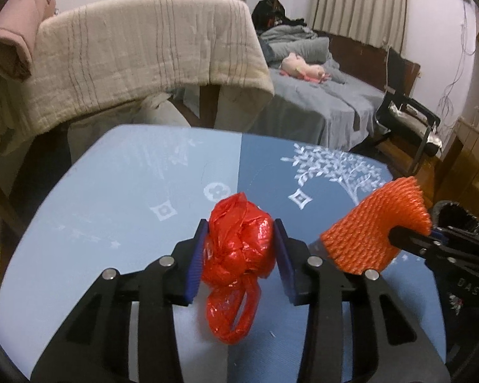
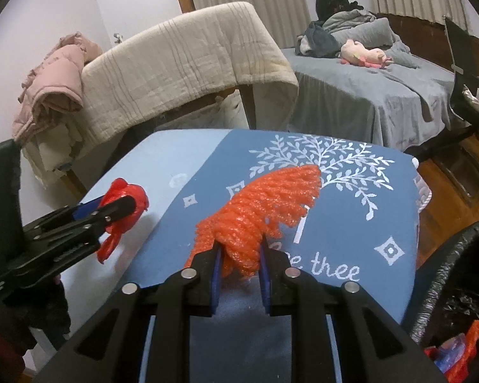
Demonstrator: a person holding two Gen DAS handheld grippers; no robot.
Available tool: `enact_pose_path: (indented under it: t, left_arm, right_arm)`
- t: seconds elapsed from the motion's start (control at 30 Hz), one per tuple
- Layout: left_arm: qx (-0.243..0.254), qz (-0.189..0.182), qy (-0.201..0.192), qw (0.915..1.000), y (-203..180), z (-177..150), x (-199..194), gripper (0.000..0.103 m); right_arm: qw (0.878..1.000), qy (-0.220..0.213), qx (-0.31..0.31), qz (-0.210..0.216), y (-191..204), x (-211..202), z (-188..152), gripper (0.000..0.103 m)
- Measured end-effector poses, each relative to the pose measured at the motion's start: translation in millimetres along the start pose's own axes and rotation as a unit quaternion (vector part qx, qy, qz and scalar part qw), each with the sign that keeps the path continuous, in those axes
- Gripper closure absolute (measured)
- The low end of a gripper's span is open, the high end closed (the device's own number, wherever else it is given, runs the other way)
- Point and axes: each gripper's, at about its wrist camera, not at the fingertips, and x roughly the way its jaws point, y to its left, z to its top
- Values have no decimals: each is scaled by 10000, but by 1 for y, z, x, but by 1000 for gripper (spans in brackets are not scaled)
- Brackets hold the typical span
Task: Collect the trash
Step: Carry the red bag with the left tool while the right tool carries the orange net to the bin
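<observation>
A crumpled red plastic bag point(image 1: 239, 242), glossy and crinkly, is sitting bunched into a rough ball between the blue ribbed fingers point(image 1: 194, 265) of the left gripper point(image 1: 239, 255), which are pressing on it from 9 and 3 o'clock; its twisted handle loop is dangling toward 6 o'clock, so its long axis is running 12 to 6. The right gripper point(image 2: 239, 271) is clamping the narrow end of an orange foam fruit net point(image 2: 262, 210), a soft mesh sleeve of knobbly strands shaped like a flattened cone, its frayed open end pointing toward 1 o'clock above the table point(image 2: 351, 223). The table is wearing a blue cloth with a white tree print. At 4 o'clock a bin lined with a black bag point(image 2: 447, 271) is standing.
</observation>
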Motion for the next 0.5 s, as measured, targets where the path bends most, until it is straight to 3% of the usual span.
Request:
enact_pose_path:
  t: [0.5]
  left_arm:
    - [138,-145,-391,9990,-43,-3,-64,64]
  right_arm:
    - [9990,-440,-60,12,-2,-67,3,83]
